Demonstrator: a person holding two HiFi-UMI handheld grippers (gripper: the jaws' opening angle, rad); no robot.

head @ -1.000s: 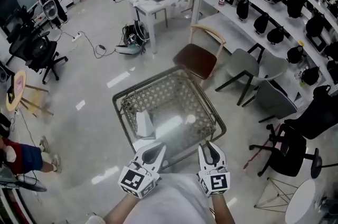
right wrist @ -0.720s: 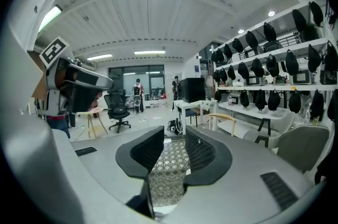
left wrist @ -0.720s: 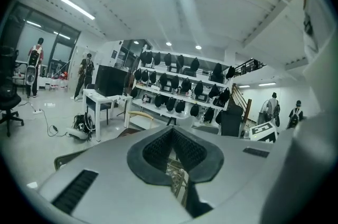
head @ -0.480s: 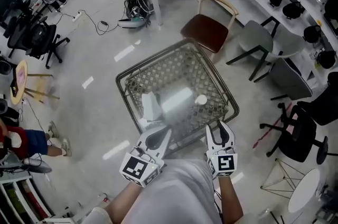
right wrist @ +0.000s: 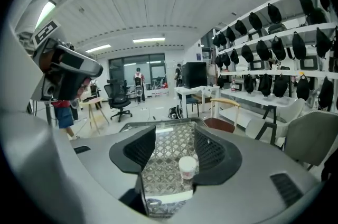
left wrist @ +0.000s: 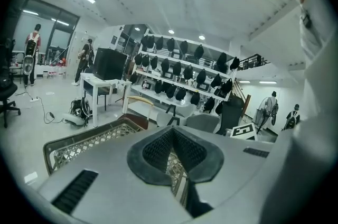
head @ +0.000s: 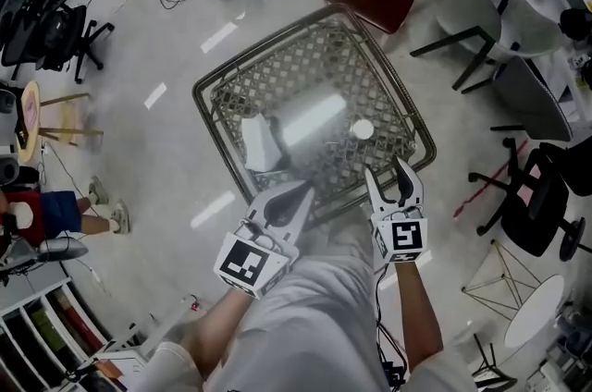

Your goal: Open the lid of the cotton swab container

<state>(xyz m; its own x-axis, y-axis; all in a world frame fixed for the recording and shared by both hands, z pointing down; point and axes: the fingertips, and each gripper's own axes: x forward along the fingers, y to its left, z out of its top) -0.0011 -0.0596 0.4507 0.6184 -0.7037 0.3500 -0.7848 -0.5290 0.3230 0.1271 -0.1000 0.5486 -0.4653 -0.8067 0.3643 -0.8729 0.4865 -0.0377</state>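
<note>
- Glass-topped surface [head: 215, 74] with a woven lattice under the pane stands on a pale workshop floor, with chairs around it.
- The cotton swab container [head: 362, 129] stands on this surface, toward its right side and apart from the rim. It is small and round, and its white lid is on it.
- The container is upright, so its long axis is vertical and the lid faces up.
- The right hand-held gripper [head: 389, 177] is the nearer one. The container lies ahead of it and a little to its left, near but not touching.
- Its jaws have just been opening and now they stand apart. In the right gripper view the container [right wrist: 186, 167] shows in the gap between them, but further forward, and the pads do not press on it.
- The left hand-held gripper [head: 299, 192] is clenched on nothing. It points at the middle of the surface, and the container is well to its right.
- A white box-like object [head: 259, 143] lies just ahead of the left one.
- I judge that the next move is a short reach forward with the right one.
</note>
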